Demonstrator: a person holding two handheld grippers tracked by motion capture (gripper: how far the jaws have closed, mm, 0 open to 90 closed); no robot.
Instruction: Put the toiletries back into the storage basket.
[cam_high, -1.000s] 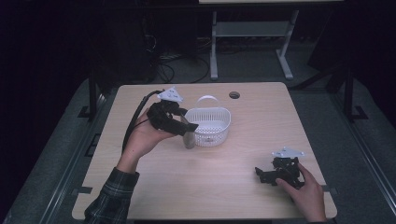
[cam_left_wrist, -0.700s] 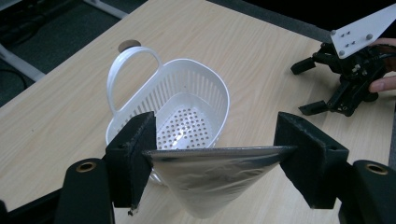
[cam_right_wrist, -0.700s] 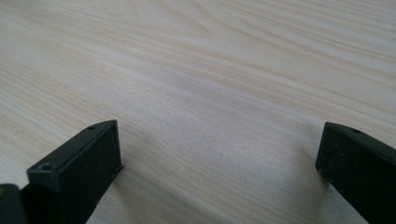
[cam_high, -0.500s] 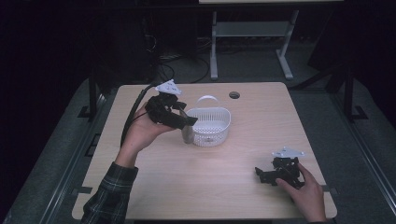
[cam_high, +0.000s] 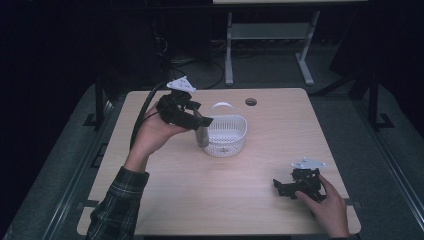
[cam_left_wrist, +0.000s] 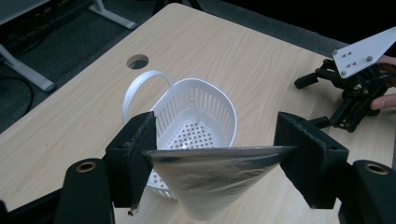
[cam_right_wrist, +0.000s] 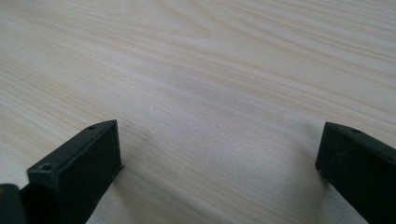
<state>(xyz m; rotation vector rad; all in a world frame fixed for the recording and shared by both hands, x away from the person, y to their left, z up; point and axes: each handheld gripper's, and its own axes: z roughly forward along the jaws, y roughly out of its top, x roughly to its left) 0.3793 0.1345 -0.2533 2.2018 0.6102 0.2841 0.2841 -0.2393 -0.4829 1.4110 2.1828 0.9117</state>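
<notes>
My left gripper (cam_high: 200, 125) is held in the air at the left rim of a white perforated basket (cam_high: 227, 134), shut on a silvery grey pouch (cam_high: 202, 136) that hangs down from its jaws. In the left gripper view the pouch (cam_left_wrist: 212, 179) is pinched flat at its top edge between my jaws, with the basket (cam_left_wrist: 196, 126) and its loop handle just beyond. My right gripper (cam_high: 281, 186) rests low on the table near the front right corner, open, with nothing between its jaws; its own view shows bare wood (cam_right_wrist: 215, 93).
A round cable hole (cam_high: 251, 102) sits in the tabletop behind the basket. The light wooden table (cam_high: 220, 200) has dark floor around it, and a white desk frame (cam_high: 270, 35) stands beyond the far edge.
My left gripper has lifted and moved back and slightly right with the pouch, from in front of the basket to its left rim. The right gripper has stayed put.
</notes>
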